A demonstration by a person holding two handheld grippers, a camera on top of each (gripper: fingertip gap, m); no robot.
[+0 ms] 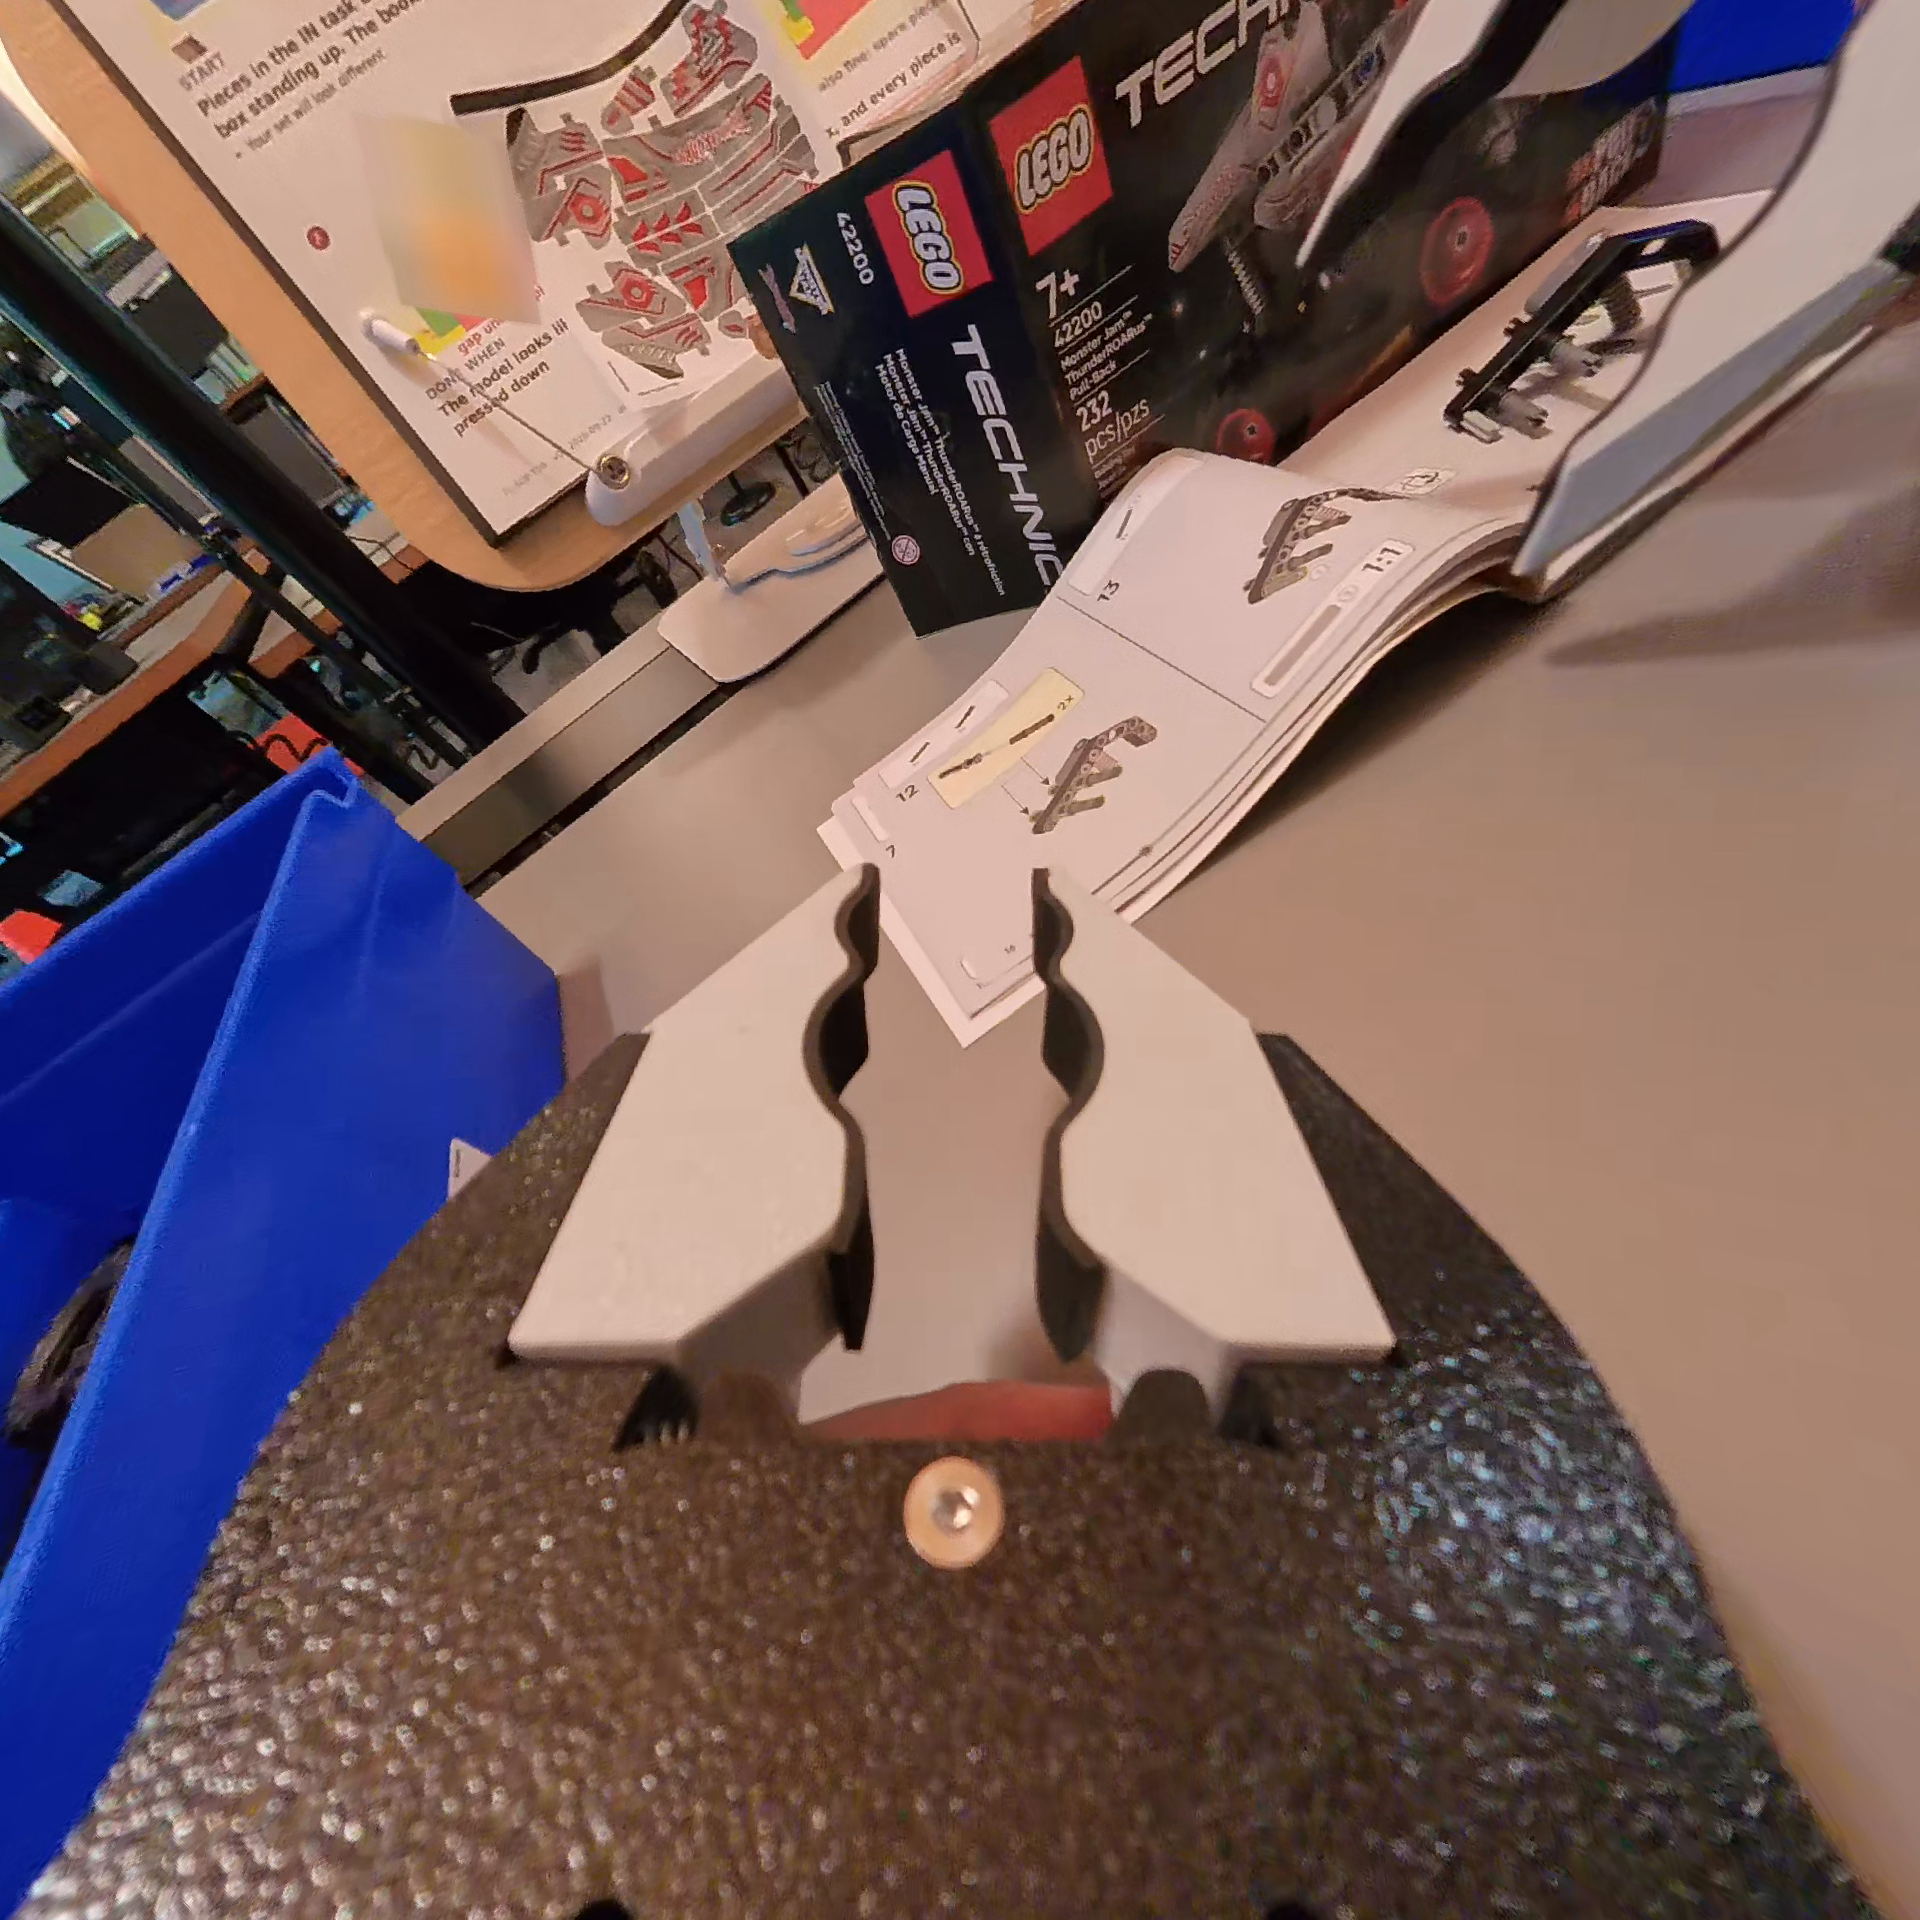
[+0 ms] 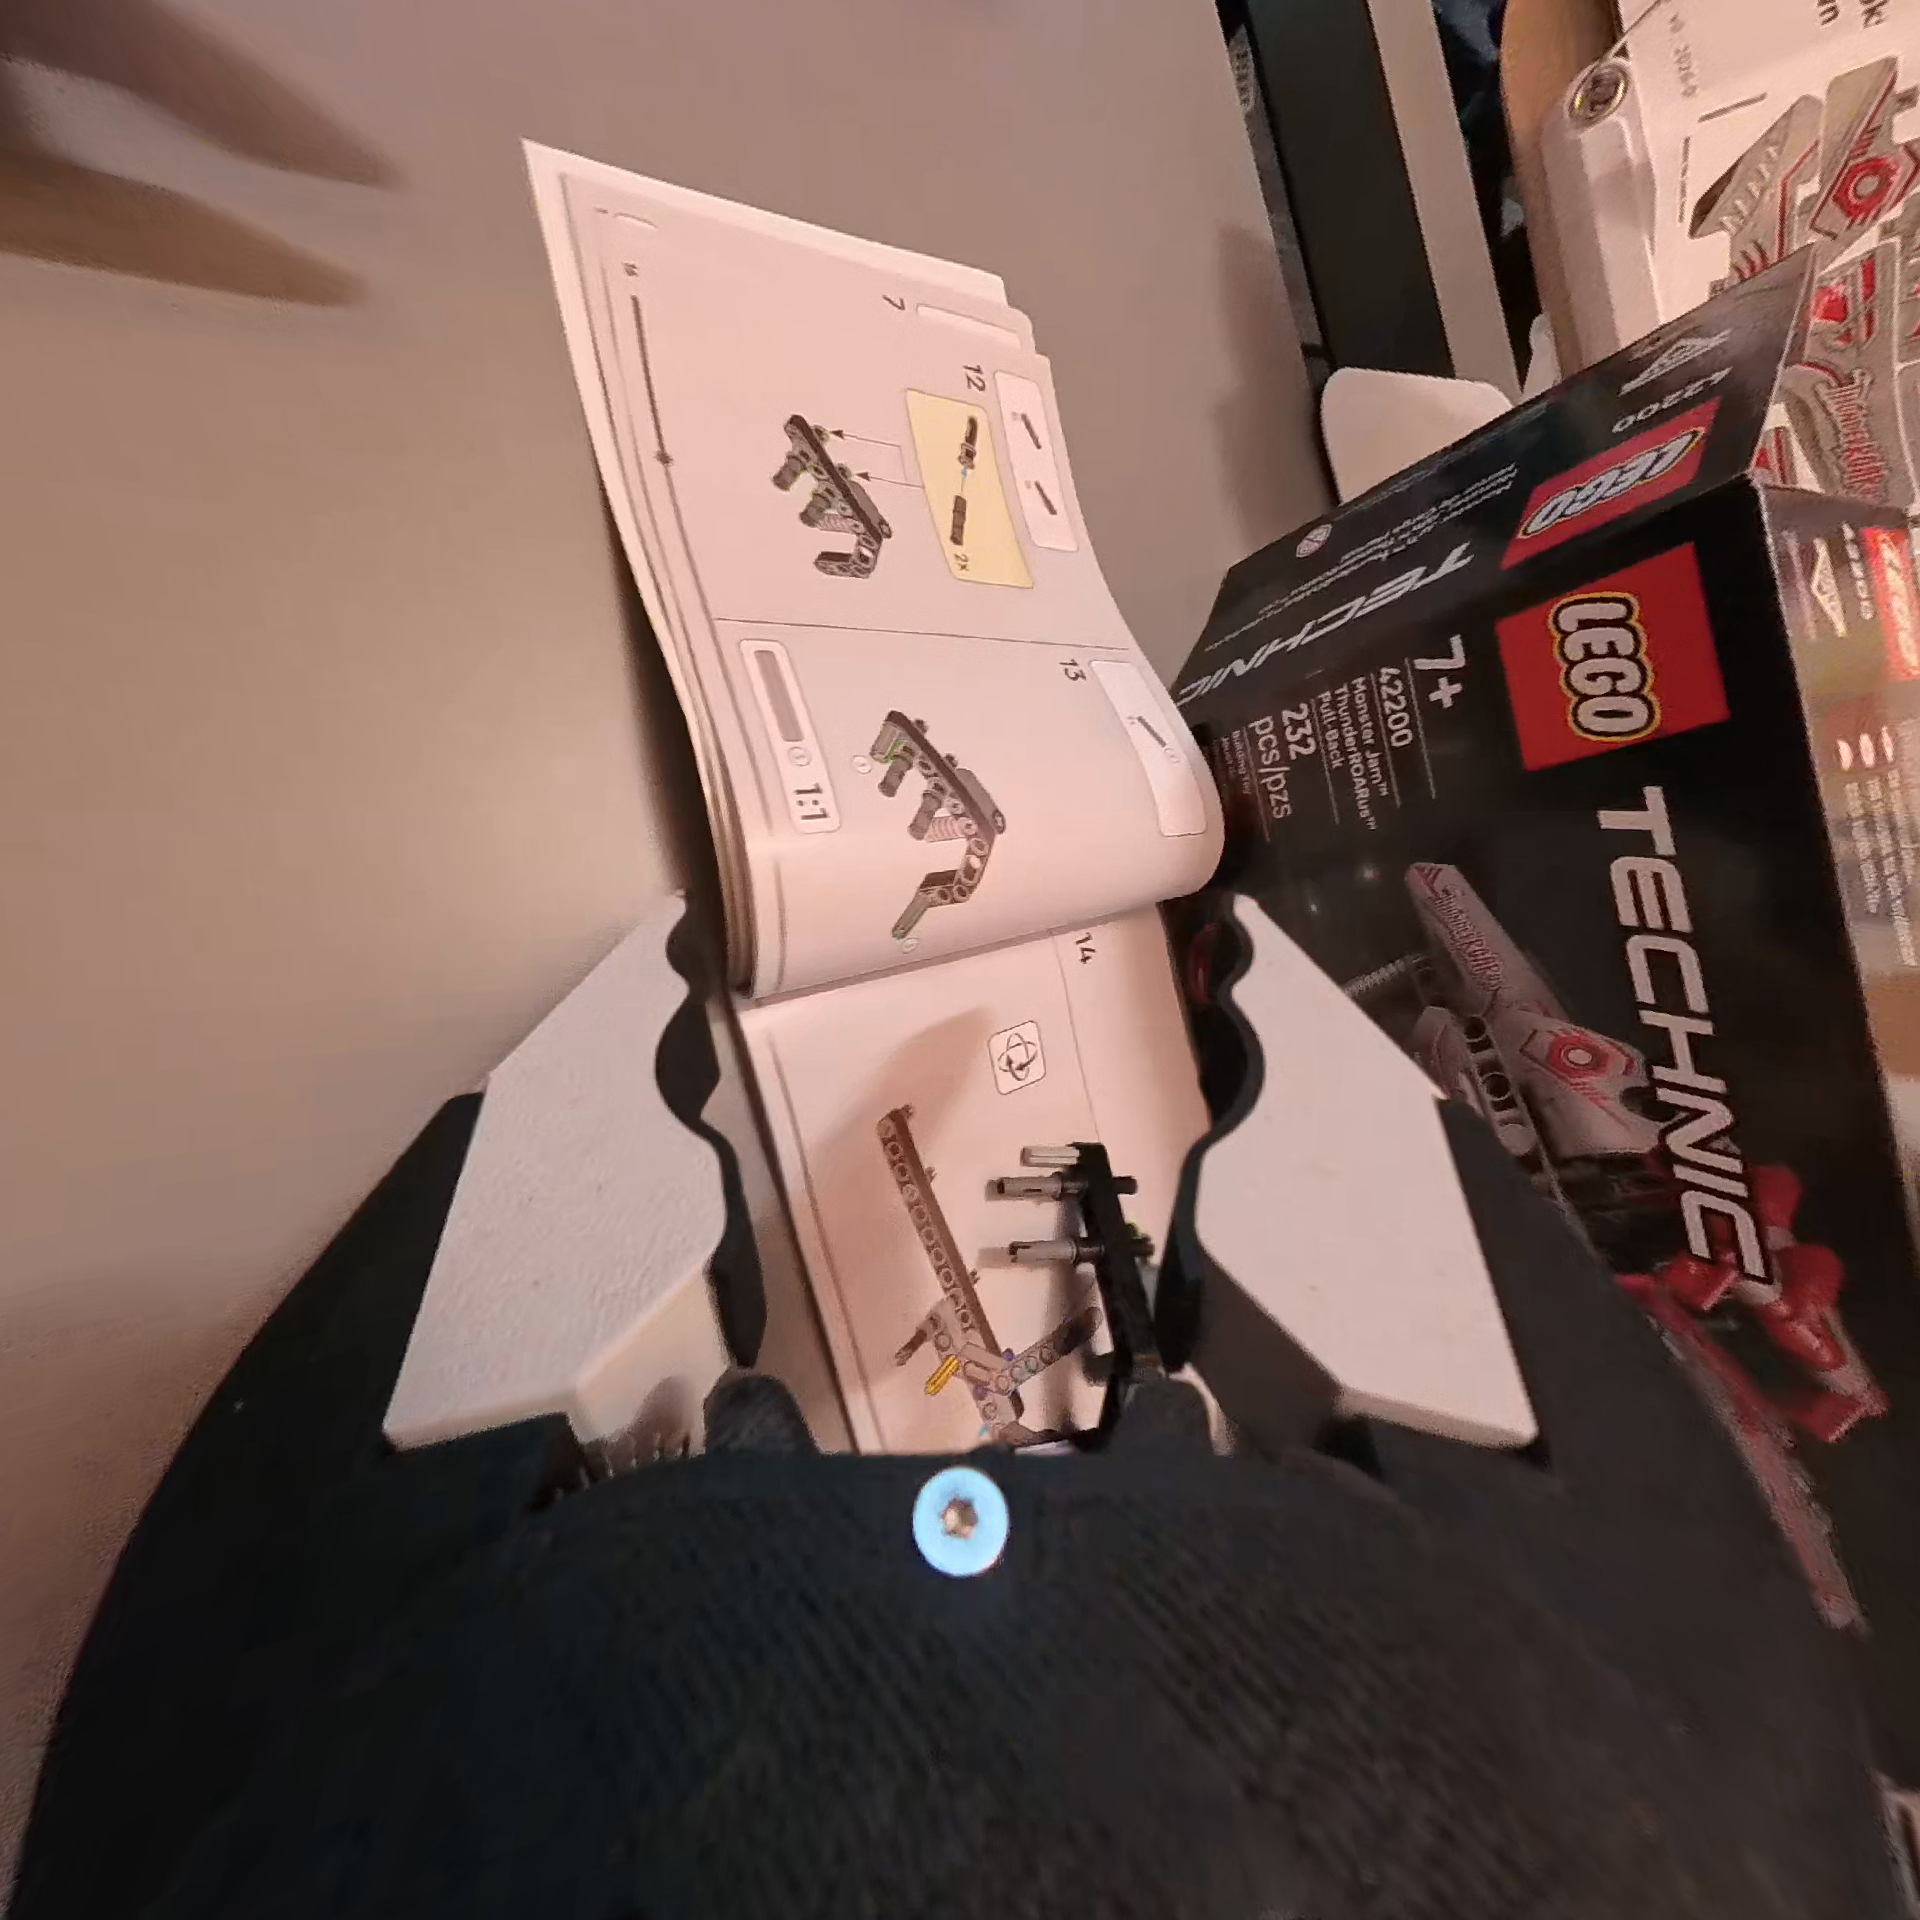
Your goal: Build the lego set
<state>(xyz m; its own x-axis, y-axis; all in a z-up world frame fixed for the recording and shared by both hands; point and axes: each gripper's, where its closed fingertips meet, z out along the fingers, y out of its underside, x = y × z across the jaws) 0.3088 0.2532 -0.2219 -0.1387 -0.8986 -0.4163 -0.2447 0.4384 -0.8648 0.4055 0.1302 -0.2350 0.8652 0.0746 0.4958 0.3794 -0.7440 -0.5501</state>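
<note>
Here the left gripper (image 1: 956,914) hovers with fingers parted and empty, while the right gripper (image 2: 961,940), fingers spread, apparently straddles a small black-and-grey lego sub-assembly (image 2: 1101,1257) on the open white instruction booklet (image 2: 883,727); close squarely on its black beam.

The setting is a lab or workshop bench. A grey worktable (image 1: 1558,987) carries a blue parts bin (image 1: 260,1039) and an open instruction booklet (image 1: 1174,665). A posted instruction board (image 1: 436,208) stands behind, with cluttered shelving (image 1: 94,540) beyond.
</note>
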